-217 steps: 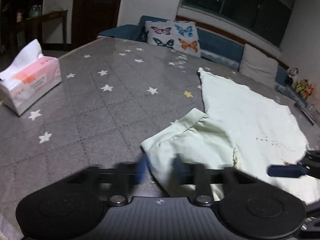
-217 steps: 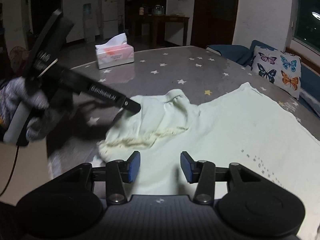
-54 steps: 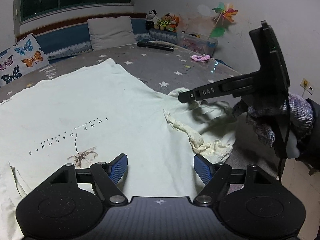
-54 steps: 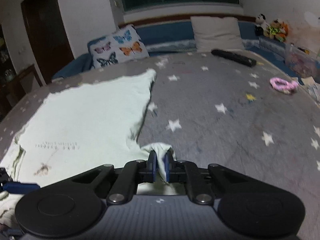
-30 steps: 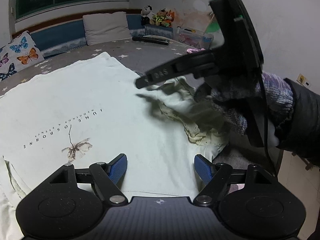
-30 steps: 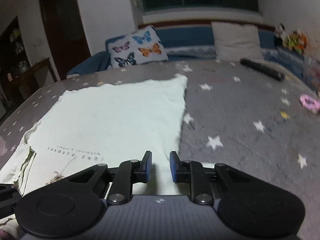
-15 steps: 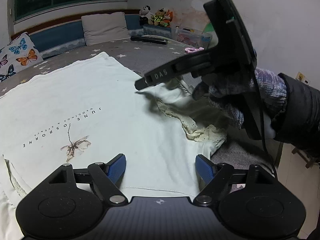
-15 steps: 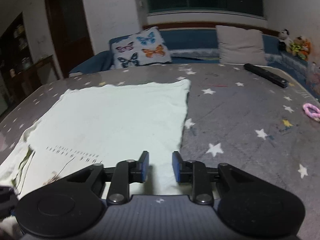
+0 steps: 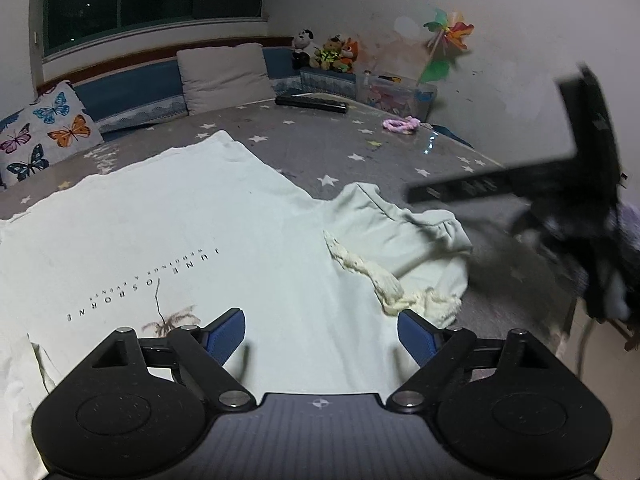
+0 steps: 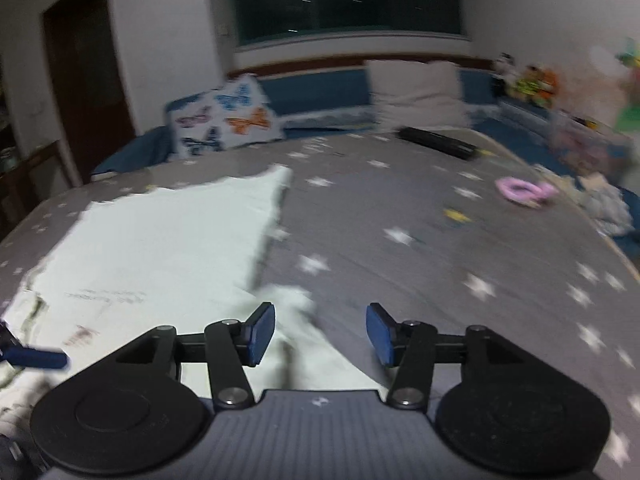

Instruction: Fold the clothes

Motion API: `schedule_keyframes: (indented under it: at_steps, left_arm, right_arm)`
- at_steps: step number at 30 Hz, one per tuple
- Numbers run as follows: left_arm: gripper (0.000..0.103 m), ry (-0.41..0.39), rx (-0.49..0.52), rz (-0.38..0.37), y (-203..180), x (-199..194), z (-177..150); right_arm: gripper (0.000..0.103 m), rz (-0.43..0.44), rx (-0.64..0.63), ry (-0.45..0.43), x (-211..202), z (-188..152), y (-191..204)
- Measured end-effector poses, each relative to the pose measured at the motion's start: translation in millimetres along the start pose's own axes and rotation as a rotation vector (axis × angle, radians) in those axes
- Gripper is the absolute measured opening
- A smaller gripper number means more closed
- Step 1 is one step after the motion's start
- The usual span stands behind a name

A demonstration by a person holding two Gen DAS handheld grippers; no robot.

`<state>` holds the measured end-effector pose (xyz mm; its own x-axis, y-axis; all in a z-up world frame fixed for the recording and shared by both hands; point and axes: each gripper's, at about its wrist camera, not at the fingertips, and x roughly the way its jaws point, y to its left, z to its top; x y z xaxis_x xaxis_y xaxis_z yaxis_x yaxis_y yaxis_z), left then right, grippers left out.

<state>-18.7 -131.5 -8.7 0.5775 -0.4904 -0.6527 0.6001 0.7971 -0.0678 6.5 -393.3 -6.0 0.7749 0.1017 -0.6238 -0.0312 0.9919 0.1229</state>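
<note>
The bed [image 9: 320,148], under its grey star-print cover, carries everything, and the pale green T-shirt [image 9: 180,240] takes up the left and centre of the left wrist view, spread flat with its printed lettering reading upside down and its long axis running from the lower left of the frame toward the upper centre. Its right sleeve [image 9: 400,236] lies rumpled at centre right, the frilled seam bunched just above the right-hand blue pad of the left gripper [image 9: 320,336]. That gripper hangs over the shirt's near edge with its fingers [image 9: 228,332] spread wide and opening further, cloth beneath them but nothing pinched. The right gripper [image 10: 320,334] is also opening, its fingers [image 10: 262,332] apart; in its own view the sleeve's tip [image 10: 292,300] sits just above and left of the gap, and no pad presses on it. In the left wrist view the same tool shows blurred at the right edge [image 9: 520,184], above and right of the sleeve, so by my judgement the right hand is the nearer one for any sleeve fold, the sleeve lying left of its fingers. Further off, at the top of the frame: a butterfly cushion [image 9: 48,132], a plain cushion [image 9: 224,76], a black bar [image 9: 312,102] and a pink ring [image 9: 400,124], all well clear of the shirt; nothing blocks a fold inward
</note>
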Motion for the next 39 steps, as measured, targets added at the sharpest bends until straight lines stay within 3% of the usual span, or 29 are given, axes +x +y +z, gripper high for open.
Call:
schedule_keyframes:
  at_steps: [7, 10, 20, 22, 25, 28, 31, 37, 39]
  left_arm:
    - [0.087, -0.008, -0.036, 0.063, 3, 11, 11]
    - [0.087, -0.004, -0.039, 0.087, 2, 16, 15]
    - [0.084, -0.005, 0.134, 0.053, -39, 15, 3]
    - [0.077, -0.018, 0.162, 0.04, -45, 10, 1]
    - [0.054, -0.038, 0.21, -0.003, -54, 2, 0]
    - [0.04, -0.041, 0.27, -0.066, -64, 1, -1]
    - [0.035, -0.022, 0.286, -0.099, -71, 10, -1]
    - [0.008, 0.009, 0.286, -0.15, -77, 25, -2]
    - [0.005, -0.008, 0.307, -0.166, -80, 22, -4]
  right_arm:
    - [0.052, -0.029, 0.171, 0.04, -22, -34, -34]
    - [0.051, -0.032, 0.168, 0.031, -23, -38, -32]
    - [0.05, -0.015, 0.11, -0.002, -34, -39, -13]
    - [0.05, 0.005, 0.079, -0.002, -39, -39, -8]
    - [0.05, 0.021, 0.036, 0.006, -46, -40, -2]
    - [0.05, 0.023, 0.049, 0.015, -48, -40, -6]
    - [0.05, 0.032, 0.095, 0.022, -46, -39, -15]
    - [0.05, 0.041, 0.111, 0.031, -39, -40, -21]
    - [0.05, 0.037, 0.106, 0.037, -36, -40, -21]
